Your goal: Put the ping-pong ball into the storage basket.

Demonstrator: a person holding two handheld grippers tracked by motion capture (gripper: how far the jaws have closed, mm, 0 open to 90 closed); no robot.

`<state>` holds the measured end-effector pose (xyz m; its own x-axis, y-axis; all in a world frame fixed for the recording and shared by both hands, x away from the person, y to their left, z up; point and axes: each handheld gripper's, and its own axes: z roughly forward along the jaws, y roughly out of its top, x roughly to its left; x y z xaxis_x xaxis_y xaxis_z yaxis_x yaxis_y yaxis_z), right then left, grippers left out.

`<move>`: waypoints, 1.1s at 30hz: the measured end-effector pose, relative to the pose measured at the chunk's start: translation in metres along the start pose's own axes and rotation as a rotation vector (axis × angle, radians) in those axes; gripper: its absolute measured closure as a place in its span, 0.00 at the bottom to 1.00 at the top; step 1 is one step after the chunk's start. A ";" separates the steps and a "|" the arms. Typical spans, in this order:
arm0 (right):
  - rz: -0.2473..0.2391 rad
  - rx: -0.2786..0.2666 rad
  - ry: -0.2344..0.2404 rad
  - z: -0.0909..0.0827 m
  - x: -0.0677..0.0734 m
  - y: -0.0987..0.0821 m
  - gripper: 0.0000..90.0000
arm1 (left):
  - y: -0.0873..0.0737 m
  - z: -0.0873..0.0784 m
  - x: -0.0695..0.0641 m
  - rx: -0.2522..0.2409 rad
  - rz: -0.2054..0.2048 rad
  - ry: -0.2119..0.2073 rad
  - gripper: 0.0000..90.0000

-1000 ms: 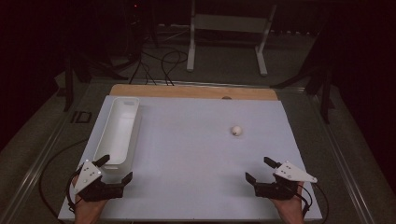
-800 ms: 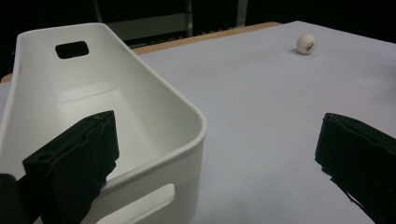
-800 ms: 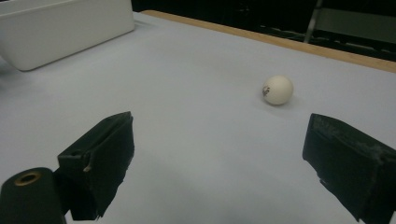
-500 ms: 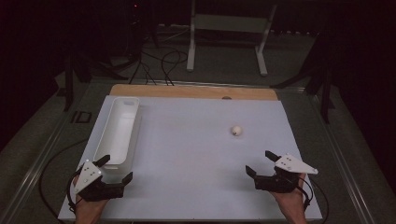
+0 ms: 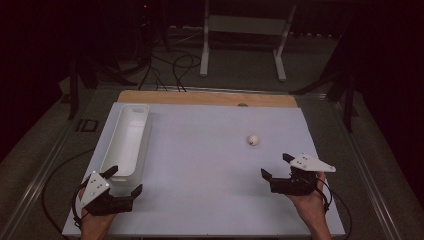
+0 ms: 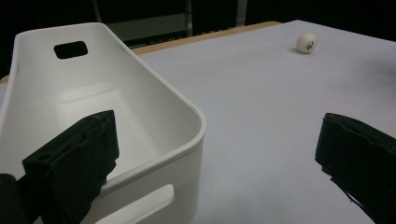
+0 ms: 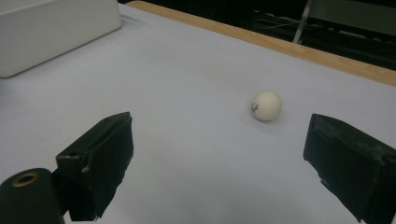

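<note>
One white ball toward worktop's right edge; one white bin along left edge. Two grippers, left and right, spread wide, empty.

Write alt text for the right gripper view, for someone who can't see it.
A small white ball lies on a white table, ahead of the right gripper, whose two black jaws stand wide apart and hold nothing. A corner of a white bin sits at the upper left, and a wooden strip edges the table's far side.
</note>
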<state>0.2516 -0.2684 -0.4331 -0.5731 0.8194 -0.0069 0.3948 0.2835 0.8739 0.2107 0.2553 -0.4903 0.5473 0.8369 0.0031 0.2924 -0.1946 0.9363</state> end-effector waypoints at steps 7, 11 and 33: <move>0.003 0.024 -0.023 0.005 -0.004 0.013 0.09 | -0.001 0.001 0.000 -0.002 0.004 0.008 0.00; 0.006 0.034 -0.025 0.007 -0.005 0.017 0.09 | -0.001 0.002 0.001 -0.005 0.004 0.007 0.00; 0.009 0.106 -0.039 0.024 -0.018 0.046 0.09 | -0.001 0.002 0.001 -0.003 0.009 0.011 0.00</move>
<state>0.2976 -0.2581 -0.4048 -0.5414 0.8405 -0.0198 0.4747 0.3250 0.8180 0.2124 0.2552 -0.4921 0.5413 0.8407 0.0149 0.2850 -0.2001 0.9374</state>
